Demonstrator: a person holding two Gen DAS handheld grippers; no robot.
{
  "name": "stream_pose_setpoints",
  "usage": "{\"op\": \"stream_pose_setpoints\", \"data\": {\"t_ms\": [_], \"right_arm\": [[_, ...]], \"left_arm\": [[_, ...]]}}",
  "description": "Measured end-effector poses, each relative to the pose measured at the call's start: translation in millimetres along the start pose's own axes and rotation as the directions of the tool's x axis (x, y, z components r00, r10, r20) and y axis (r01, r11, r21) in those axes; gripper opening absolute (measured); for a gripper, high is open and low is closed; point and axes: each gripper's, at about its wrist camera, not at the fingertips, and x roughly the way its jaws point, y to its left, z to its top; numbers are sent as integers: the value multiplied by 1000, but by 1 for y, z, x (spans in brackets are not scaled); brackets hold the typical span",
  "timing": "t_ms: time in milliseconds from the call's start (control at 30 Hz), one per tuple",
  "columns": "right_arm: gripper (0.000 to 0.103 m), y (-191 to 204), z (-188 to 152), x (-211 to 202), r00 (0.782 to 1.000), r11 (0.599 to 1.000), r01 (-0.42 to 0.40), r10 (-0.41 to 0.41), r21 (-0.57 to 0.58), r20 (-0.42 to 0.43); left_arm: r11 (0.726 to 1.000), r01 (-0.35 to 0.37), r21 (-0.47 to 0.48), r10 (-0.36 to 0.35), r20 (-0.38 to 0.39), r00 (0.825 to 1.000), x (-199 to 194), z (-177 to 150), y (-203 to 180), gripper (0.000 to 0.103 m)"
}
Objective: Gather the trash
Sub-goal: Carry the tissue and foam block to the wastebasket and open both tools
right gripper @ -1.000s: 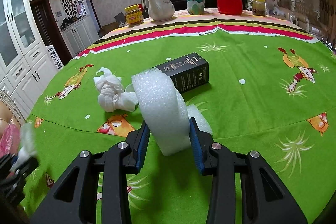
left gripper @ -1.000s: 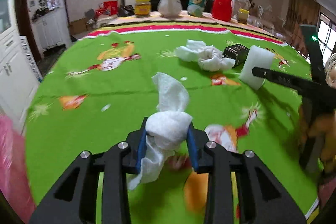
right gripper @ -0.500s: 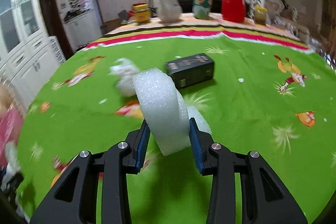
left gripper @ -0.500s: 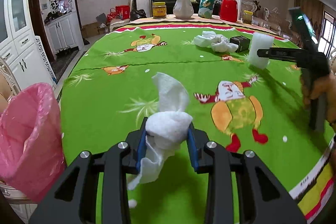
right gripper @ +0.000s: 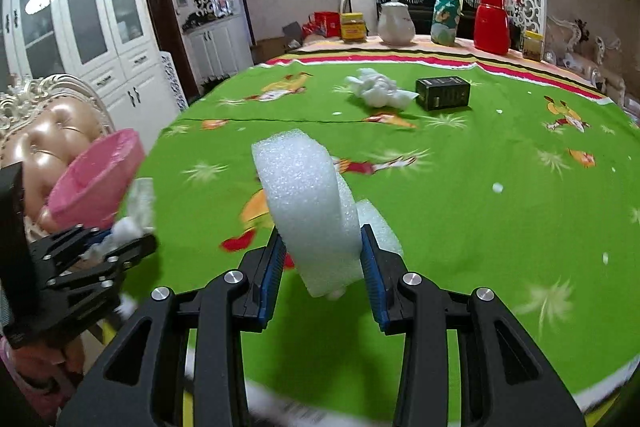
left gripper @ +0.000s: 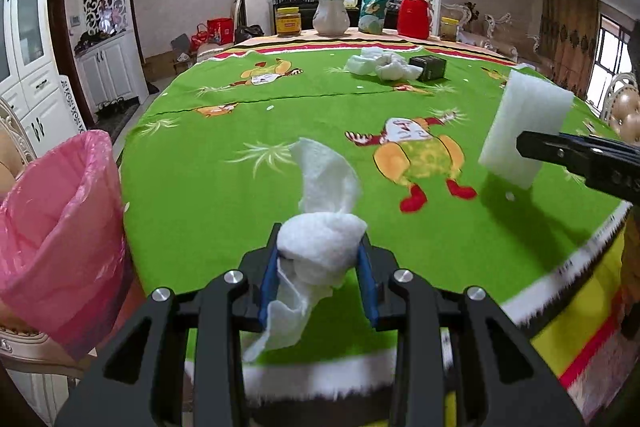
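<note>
Both jaws clamped, loads aloft.

A crumpled white tissue [left gripper: 320,247] sits pinched between the left fingers, one flap standing above them, another drooping below; a curled white foam strip [right gripper: 312,211] is wedged upright between the right fingers, rising above their tips.
</note>
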Motion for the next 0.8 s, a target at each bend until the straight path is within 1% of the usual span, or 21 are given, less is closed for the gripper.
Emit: {"op": "stream_pose_setpoints", "data": {"t_ms": [100,167,433,600,800], "right_arm": [[37,11,-10,-12,1000,1000,-17,17,4,12],[37,17,-16,-16,1000,1000,-18,19,-15,11],[37,21,-21,-14,999,999,-54,54,-2,0],[37,36,-23,-8,997,997,-75,75,-26,-13],[37,60,-22,-1,994,992,-110,109,-59,-23]], "left_arm": [[1000,-8,14,8,11,1000,-9,-8,-1,33],[1000,-8,7,8,13,1000,-12,-11,1,33],[1000,-22,1,22,16,1000,-12,-10,3,34],[999,-48,-16,48,32,998,-18,-9,16,34],[994,-88,-56,92,74,993,-35,-8,46,34]]}}
